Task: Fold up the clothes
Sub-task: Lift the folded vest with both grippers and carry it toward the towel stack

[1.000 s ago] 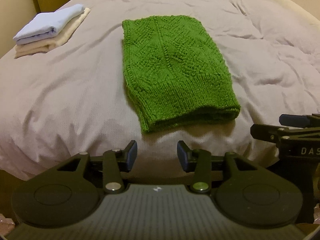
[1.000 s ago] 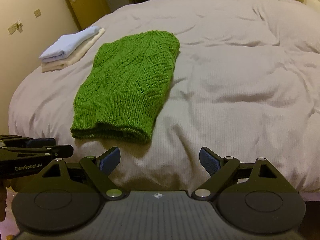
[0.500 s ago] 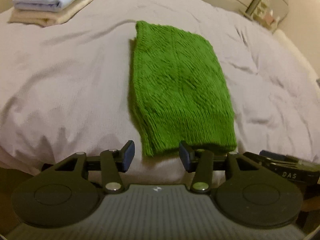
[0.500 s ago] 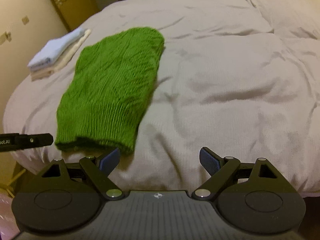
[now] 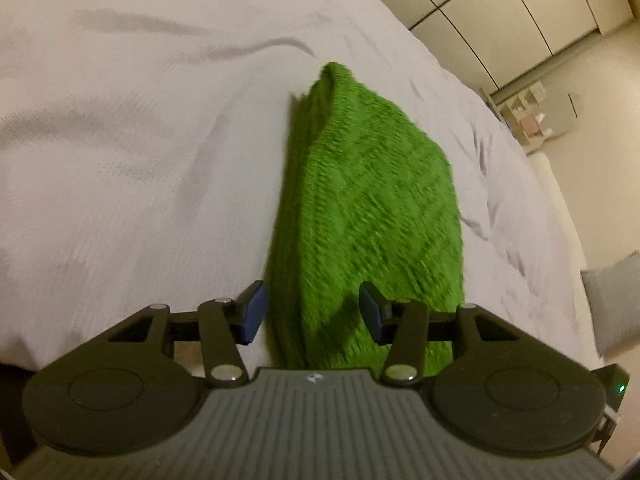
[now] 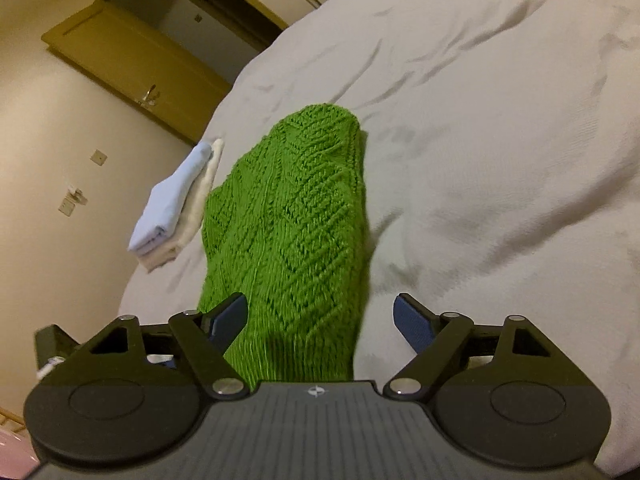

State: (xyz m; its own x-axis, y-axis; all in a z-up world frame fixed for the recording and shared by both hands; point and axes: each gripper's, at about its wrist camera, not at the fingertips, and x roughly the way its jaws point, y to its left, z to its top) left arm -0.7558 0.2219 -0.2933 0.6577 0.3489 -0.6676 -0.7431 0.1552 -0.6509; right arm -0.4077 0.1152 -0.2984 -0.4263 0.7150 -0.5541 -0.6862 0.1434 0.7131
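A green knitted sweater [image 5: 368, 216], folded into a long strip, lies on the grey bed cover [image 5: 140, 140]. It also shows in the right wrist view [image 6: 288, 232]. My left gripper [image 5: 312, 312] is open, its jaws straddling the near left corner of the sweater. My right gripper [image 6: 320, 320] is open wide, its jaws astride the near right corner of the sweater. The near hem is hidden under both gripper bodies.
A stack of folded clothes [image 6: 172, 208], light blue on cream, sits at the bed's far left edge. A wooden door [image 6: 136, 64] and a wall stand beyond it. Wardrobe doors [image 5: 500, 12] and a small shelf [image 5: 528, 120] lie past the bed.
Both grippers have moved forward and down from in front of the bed to the sweater's near end, and each has tilted. The sweater has not moved. Both jaws stay open.
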